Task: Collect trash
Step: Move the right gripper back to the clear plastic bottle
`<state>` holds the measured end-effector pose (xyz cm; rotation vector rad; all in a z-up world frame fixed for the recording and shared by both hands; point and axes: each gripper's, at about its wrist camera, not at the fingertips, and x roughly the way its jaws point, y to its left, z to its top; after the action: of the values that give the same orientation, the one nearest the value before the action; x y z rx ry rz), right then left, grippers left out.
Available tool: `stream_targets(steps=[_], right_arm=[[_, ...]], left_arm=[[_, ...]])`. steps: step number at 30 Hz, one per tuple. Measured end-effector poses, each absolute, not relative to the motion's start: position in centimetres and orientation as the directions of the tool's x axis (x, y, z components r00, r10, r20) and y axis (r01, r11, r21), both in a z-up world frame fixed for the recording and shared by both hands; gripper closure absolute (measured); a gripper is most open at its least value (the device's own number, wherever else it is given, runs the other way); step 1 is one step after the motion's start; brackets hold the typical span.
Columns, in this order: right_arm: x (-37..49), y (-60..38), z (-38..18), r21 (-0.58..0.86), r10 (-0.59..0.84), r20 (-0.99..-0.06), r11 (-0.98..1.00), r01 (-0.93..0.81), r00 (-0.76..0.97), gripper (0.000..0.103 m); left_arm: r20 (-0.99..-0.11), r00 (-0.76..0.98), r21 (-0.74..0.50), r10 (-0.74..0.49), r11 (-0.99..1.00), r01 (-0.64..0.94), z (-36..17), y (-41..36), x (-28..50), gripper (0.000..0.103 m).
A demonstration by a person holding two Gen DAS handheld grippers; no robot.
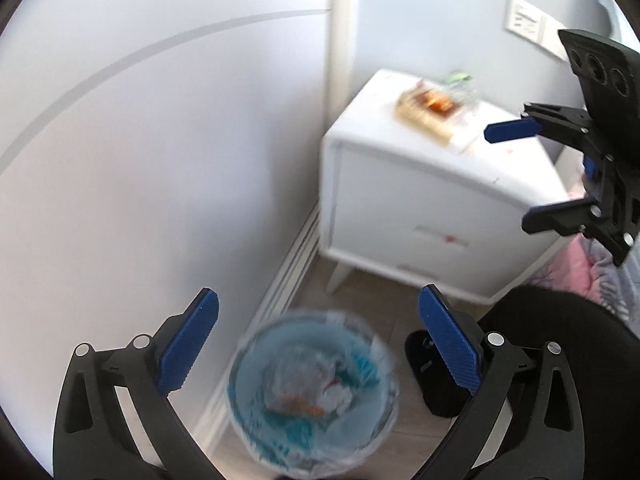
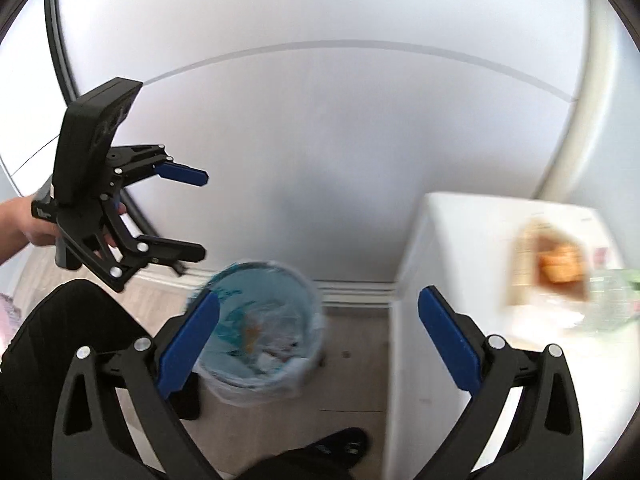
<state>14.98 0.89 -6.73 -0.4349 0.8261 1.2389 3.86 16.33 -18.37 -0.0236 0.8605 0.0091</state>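
A blue trash bin (image 1: 280, 332) with a clear liner stands on the floor by the wall and holds crumpled wrappers. My left gripper (image 1: 318, 300) hangs above it, open and empty. In the right wrist view the bin (image 2: 234, 386) lies below my right gripper (image 2: 318, 294), also open and empty. A tan food package (image 1: 428, 114) with orange contents and a clear bottle (image 1: 460, 84) lie on a white nightstand (image 1: 400, 200). The right gripper (image 1: 506, 178) shows in front of the nightstand. The left gripper (image 2: 204, 216) shows at the left, held by a hand (image 2: 24, 220).
The nightstand (image 2: 440, 232) with the package (image 2: 556, 264) and bottle (image 2: 612, 300) is right of the bin. A white wall and baseboard run behind. The person's black-clad leg (image 1: 560, 340) and dark shoe (image 1: 432, 372) are beside the bin. Pink bedding (image 1: 592, 264) lies at the right.
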Motion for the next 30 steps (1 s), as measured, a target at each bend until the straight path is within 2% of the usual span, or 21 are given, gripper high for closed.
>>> stream_targets(steps=[9,19,25,30], right_arm=[[22.6,-6.0,-2.2,-0.067,0.594,-0.776,0.257,-0.964,0.212,0.006],[30.4,-9.0,-2.5,-0.236,0.462,-0.853,0.073,-0.969,0.243,0.006],[33.9,-8.4,-3.6,-0.266,0.370,-0.898,-0.019,-0.964,0.240,0.006],[36.9,-7.1,-5.8,-0.233,0.276,-0.940,-0.093,-0.968,0.200,0.006]], left_arm=[[-0.726,0.684,0.026,-0.072,0.991,0.132,-11.9,9.6,11.5,0.006],[-0.745,0.656,0.089,-0.121,0.956,0.278,-10.6,2.4,20.7,0.006],[-0.761,0.628,0.087,-0.162,0.934,0.347,-11.9,-0.6,26.1,0.006],[-0.775,0.602,0.062,-0.194,0.924,0.378,-12.8,-1.5,30.1,0.006]])
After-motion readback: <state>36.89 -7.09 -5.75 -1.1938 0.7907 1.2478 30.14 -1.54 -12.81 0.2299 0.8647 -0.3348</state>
